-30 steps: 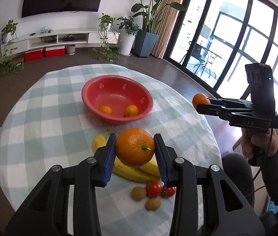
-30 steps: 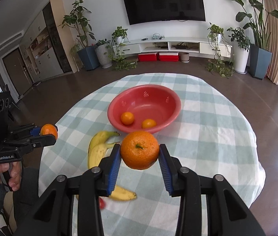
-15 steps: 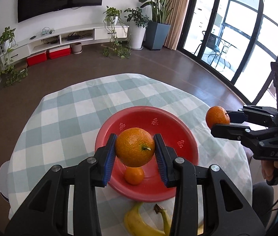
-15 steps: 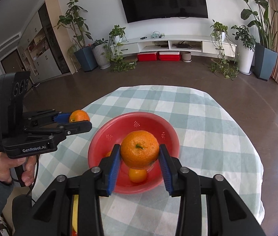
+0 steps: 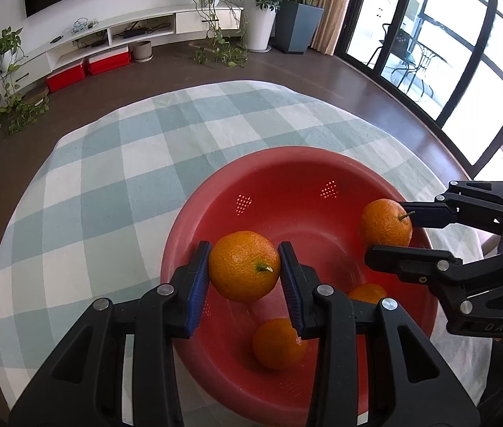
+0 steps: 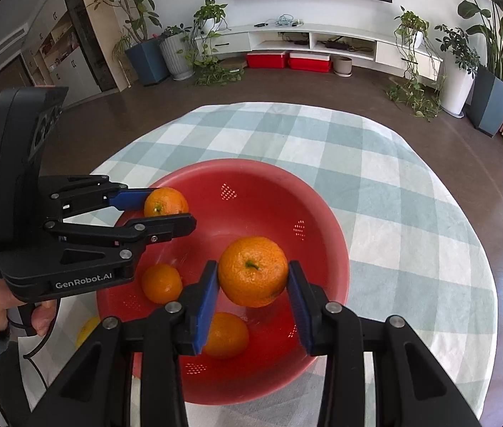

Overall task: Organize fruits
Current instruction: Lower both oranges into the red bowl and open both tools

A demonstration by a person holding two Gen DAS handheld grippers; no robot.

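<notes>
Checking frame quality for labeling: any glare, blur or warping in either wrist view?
Left wrist: windows blown out at right, fisheye bends the table edge, oranges sharp. Right wrist: even light, dark corner vignette, small bright speckles on the red bowl, no blur.

Bowl [image 5: 194,227]: red plastic, smooth, semi-gloss, caught light spots. Oranges [image 5: 243,270] [image 6: 253,271]: dimpled, pebbly peel with a slight sheen. Worktop cloth [image 5: 109,163]: woven checked fabric, matt, faintly creased. Left hand-held gripper [image 5: 244,277] and right hand-held gripper [image 6: 253,284]: matt black plastic bodies, ribbed blue pads [image 5: 198,284], bright metal pins. Floor [image 6: 322,85]: dark, smooth, low gloss.
</notes>
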